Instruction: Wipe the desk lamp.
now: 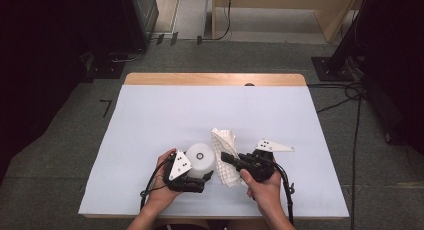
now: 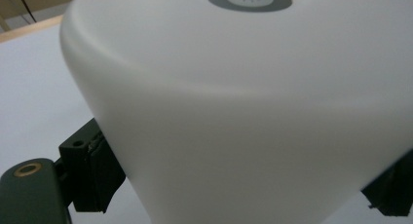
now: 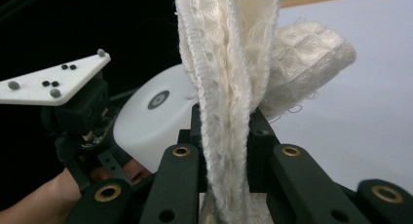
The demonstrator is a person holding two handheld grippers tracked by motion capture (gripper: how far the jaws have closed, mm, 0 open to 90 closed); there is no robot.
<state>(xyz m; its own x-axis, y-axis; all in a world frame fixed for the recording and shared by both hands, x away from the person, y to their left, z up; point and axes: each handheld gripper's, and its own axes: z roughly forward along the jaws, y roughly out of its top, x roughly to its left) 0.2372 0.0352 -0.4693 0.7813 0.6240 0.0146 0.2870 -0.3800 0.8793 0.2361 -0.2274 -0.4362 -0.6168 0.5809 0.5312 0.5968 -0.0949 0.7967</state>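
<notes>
White cup (image 1: 201, 159) upside down, clamped by left gripper (image 1: 196, 179); right gripper (image 1: 231, 158) pinches knitted cloth (image 1: 225, 155) just beside cup, over white table cover (image 1: 165, 120).

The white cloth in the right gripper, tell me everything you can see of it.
The white cloth is a cream, waffle-textured knit with a ribbed hem and loose threads. It is folded and bunched, pinched between the jaws of the right gripper, which is shut on it. It stands up from the jaws beside the white bowl, above the white table cover.
</notes>
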